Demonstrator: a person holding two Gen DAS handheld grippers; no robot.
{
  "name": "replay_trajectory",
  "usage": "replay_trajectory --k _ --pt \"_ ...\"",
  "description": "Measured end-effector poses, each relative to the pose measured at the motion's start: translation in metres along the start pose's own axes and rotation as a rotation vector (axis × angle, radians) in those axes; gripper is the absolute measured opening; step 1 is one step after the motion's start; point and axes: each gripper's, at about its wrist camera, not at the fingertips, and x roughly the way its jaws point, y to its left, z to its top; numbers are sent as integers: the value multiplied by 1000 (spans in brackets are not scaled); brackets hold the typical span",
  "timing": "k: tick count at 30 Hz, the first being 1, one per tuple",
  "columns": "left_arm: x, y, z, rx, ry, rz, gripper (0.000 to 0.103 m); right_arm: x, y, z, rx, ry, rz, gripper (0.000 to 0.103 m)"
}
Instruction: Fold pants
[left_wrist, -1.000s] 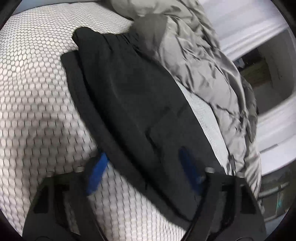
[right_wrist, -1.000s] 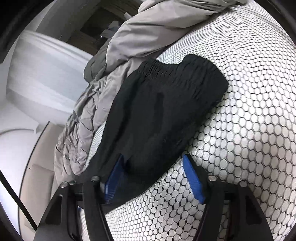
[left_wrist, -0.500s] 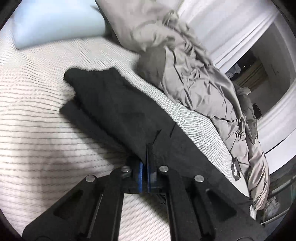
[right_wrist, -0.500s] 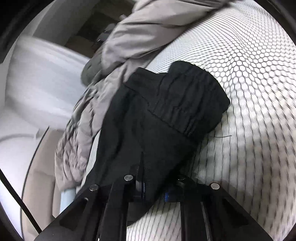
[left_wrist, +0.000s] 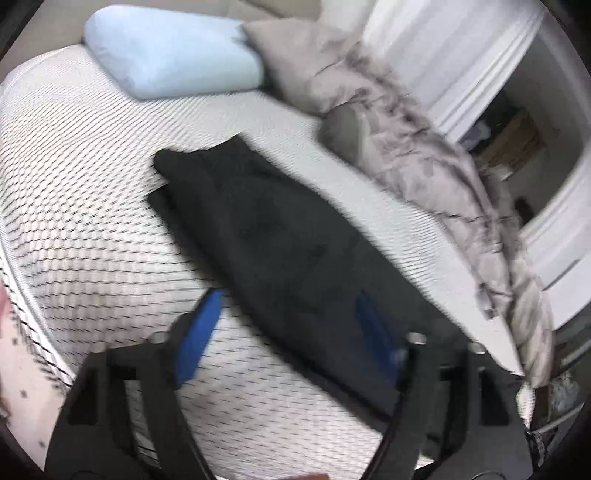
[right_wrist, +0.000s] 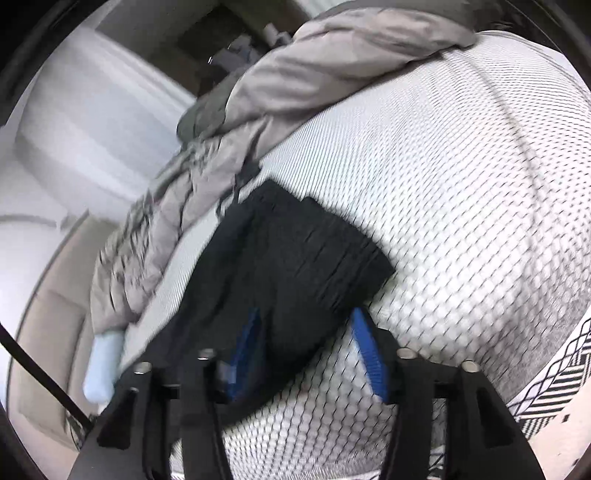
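One honeycomb mattress (left_wrist: 92, 221) — black pants (left_wrist: 280, 236), grey duvet (left_wrist: 424, 147).

Motion blur smears the folded black fabric pants (left_wrist: 280, 240); their near end disappears behind the left gripper's (left_wrist: 288, 339) black frame.

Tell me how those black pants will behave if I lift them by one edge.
The black pants look like soft cloth lying flat in layers on the honeycomb-patterned mattress, so they will probably droop and partly unfold. The gathered waistband seems thicker and may hang lower. They look light, likely sliding easily when pushed.
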Motion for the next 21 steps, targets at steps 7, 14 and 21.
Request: replay_trajectory --k 7,14,21 --pt "-8 -66 -29 95 57 -140 87 13 -26 3 94 -12 31 25" --pt "8 -145 -89 248 179 -230 87 -10 -28 -5 -34 60 -55 39" --pt "24 -246 -174 505 275 -382 89 -35 25 38 -261 -38 -54 65"
